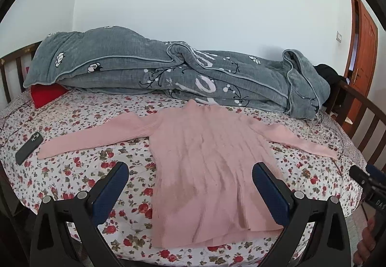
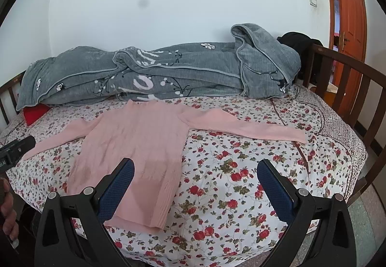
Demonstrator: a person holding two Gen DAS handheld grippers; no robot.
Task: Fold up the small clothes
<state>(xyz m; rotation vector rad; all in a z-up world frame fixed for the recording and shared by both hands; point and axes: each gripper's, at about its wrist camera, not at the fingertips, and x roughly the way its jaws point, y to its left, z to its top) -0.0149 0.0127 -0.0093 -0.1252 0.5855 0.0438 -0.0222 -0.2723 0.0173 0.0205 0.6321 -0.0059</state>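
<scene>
Floral-sheeted bed (image 1: 72, 170), grey quilt (image 1: 168, 73) bunched at 12 o'clock to leave room. Pink sweater (image 1: 205, 158) spread flat at centre, sleeves out, ready for folding. Left gripper (image 1: 190, 177) and right gripper (image 2: 195, 177) both wide open, empty, above hem.

"DAS" on right gripper (image 1: 376, 194) body

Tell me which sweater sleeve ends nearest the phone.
The pink sweater's left-hand sleeve: its cuff lies just beside the dark phone; the other sleeve stretches toward the bed rail.
</scene>
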